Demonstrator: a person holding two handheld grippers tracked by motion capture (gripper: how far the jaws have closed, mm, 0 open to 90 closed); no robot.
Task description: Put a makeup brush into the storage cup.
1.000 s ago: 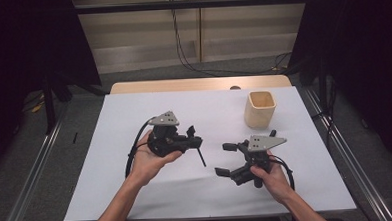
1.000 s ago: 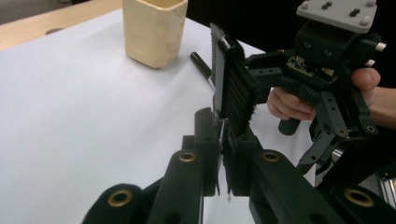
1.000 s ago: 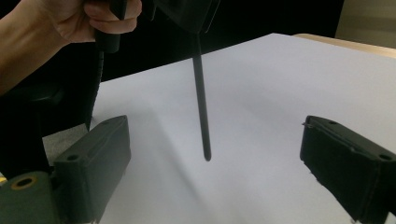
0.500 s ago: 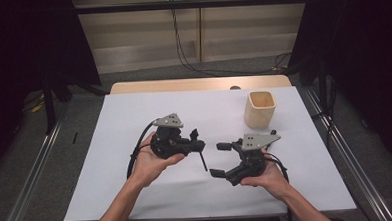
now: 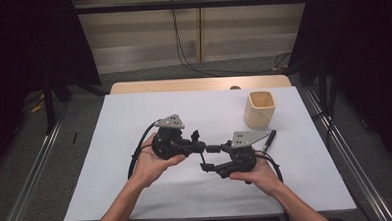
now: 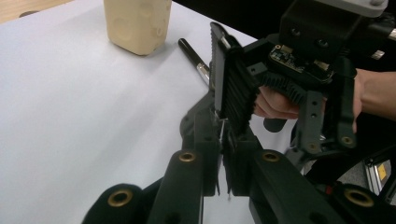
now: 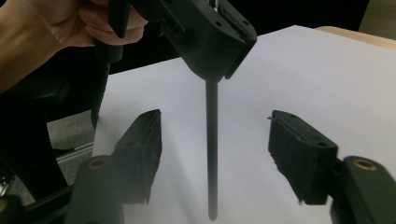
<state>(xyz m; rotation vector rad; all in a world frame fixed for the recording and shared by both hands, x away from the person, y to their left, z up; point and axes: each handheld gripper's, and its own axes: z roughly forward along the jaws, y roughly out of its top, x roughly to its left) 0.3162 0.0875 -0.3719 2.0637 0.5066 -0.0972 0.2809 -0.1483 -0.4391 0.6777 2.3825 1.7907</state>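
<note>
The left gripper [image 5: 199, 143] is squeezed tight on a thin black pen [image 7: 211, 140], and the pen hangs straight down, its tip just above the white bench [image 5: 134, 118]. The right gripper [image 5: 210, 157] is wide open with nothing in it, and the pen hangs in the gap between its two jaws without touching them. A tan cup [image 5: 260, 109] stands at the far right of the bench, and another black pen [image 5: 269, 138] lies just in front of it.
</note>
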